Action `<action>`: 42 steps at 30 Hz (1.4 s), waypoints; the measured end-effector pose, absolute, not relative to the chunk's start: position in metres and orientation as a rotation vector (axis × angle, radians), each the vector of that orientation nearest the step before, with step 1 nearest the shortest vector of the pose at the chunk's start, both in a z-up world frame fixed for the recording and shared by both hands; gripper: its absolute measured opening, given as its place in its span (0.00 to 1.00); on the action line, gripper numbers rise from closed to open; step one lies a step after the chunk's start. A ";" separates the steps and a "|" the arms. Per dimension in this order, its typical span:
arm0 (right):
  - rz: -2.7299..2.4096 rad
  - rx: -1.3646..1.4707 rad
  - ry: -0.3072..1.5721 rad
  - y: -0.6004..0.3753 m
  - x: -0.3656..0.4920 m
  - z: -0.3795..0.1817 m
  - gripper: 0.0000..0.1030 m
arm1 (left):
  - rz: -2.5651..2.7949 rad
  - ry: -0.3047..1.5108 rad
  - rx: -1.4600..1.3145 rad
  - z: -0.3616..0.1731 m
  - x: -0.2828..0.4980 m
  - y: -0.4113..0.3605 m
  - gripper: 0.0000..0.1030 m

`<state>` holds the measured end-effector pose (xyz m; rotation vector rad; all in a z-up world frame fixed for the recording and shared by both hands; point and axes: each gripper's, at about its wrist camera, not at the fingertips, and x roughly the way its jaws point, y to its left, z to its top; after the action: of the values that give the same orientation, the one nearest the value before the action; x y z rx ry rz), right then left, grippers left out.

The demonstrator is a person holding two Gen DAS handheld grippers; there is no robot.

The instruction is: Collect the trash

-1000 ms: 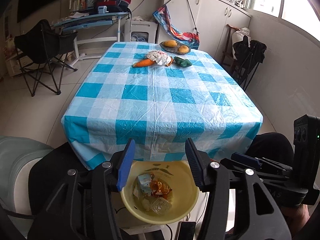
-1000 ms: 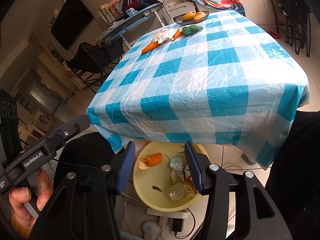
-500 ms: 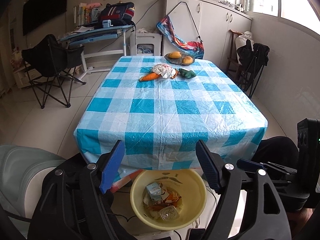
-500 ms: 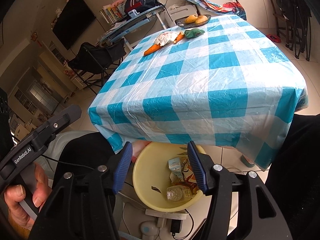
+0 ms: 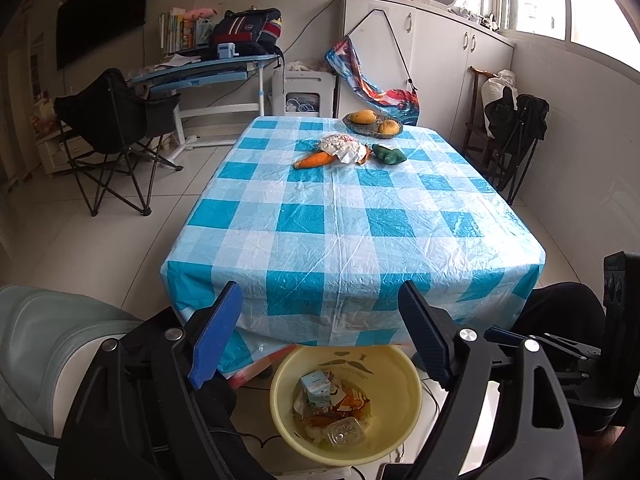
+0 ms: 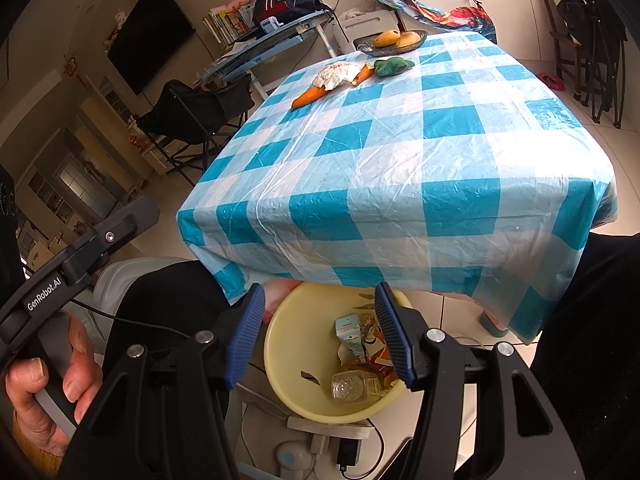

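Note:
A yellow basin (image 5: 280,384) stands on the floor under the near edge of the checked table (image 5: 360,240). In it lie a small carton (image 5: 316,388), an orange wrapper (image 5: 352,400) and a clear plastic container (image 5: 346,434). My left gripper (image 5: 319,292) hangs above the basin; its jaws are opening and nothing is between them. From the right wrist view, my right gripper (image 6: 320,292) is open and empty over the same basin (image 6: 276,348). A crumpled paper wrapper (image 5: 342,146) lies at the table's far end between a carrot (image 5: 314,160) and a green vegetable (image 5: 388,154).
A bowl of fruit (image 5: 372,122) sits at the far table edge. A black folding chair (image 5: 116,132) and a desk (image 5: 208,72) stand to the left, a dark chair (image 5: 516,128) to the right. A power strip (image 6: 328,426) lies by the basin. A hand (image 6: 48,392) grips the left gripper's handle.
The left gripper's jaws have spread wider and its view has tipped up toward the table. An orange scrap seen at the basin's left rim a second ago is gone from there.

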<state>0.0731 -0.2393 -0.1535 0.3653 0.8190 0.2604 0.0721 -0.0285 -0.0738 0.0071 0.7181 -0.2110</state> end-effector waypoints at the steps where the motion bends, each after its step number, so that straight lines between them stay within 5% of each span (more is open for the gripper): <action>1: 0.261 0.365 0.818 -0.239 0.073 -0.154 0.54 | -0.206 0.717 0.004 -0.074 0.073 -0.027 0.75; 42: 0.263 0.281 0.775 -0.235 0.102 -0.142 0.54 | -0.103 0.746 -0.034 -0.090 0.156 -0.013 0.82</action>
<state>0.1016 -0.2354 -0.1420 0.2810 0.7751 0.2626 0.1557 -0.0132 -0.0905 -0.0338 0.7457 -0.1028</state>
